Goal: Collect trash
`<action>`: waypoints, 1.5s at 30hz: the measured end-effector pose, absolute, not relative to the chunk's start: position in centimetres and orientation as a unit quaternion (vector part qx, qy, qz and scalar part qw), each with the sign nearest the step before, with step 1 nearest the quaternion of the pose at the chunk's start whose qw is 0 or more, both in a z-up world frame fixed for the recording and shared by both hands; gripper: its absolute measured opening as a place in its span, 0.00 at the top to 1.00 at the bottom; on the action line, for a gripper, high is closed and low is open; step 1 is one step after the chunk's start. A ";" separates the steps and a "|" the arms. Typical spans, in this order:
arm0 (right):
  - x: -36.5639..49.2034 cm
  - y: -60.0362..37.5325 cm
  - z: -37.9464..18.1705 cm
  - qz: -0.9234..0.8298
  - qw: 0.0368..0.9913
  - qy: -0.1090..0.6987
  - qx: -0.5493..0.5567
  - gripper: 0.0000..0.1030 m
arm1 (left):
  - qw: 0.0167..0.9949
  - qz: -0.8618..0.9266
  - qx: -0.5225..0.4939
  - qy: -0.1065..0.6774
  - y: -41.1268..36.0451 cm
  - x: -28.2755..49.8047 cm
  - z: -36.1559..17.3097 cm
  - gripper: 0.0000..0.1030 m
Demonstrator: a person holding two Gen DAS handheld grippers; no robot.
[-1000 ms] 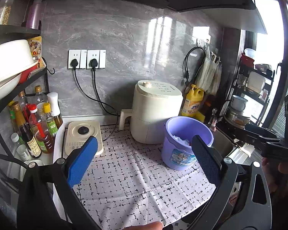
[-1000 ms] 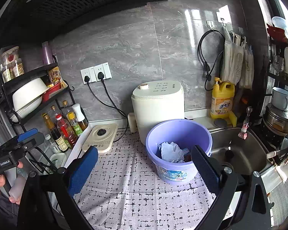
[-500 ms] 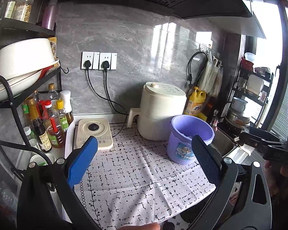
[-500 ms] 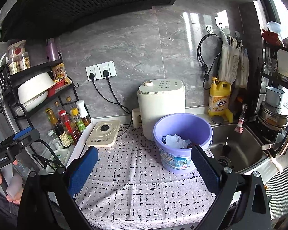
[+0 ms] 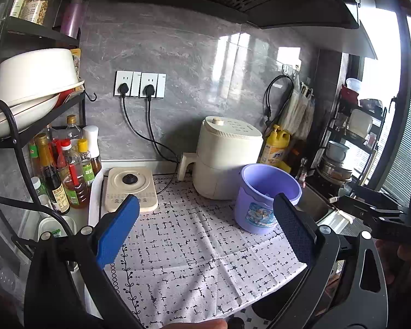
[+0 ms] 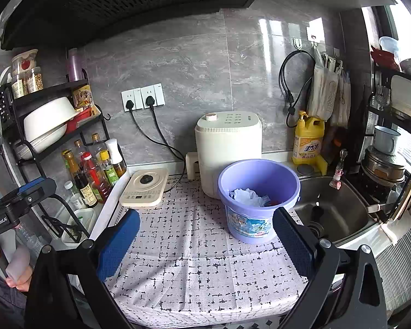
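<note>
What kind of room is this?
Most likely a small home kitchen: a steel sink sits at the right, cooking oil and sauce bottles stand on a rack, and a range hood hangs overhead.

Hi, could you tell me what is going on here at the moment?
A person holds two tools over a kitchen counter, collecting trash. The left tool and right tool are both open and empty. The purple bucket on the patterned cloth already holds crumpled paper. No loose trash shows on the cloth.
</note>
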State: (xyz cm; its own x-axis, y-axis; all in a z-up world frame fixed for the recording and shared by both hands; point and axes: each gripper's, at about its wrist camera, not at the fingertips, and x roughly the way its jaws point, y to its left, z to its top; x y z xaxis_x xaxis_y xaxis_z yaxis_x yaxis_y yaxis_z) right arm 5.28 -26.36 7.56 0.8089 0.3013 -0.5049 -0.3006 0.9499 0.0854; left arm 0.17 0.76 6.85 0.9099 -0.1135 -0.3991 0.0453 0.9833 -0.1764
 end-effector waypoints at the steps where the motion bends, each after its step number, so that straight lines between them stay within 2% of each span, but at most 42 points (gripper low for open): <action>1: 5.3 -26.3 7.6 0.158 0.951 0.265 0.000 0.08 | 0.974 -0.042 -0.081 0.209 0.8 0.2 6.8 0.06; 45: 6.0 -26.1 6.9 0.148 0.951 0.272 0.008 0.08 | 0.975 -0.051 -0.064 0.206 1.1 0.9 6.6 0.06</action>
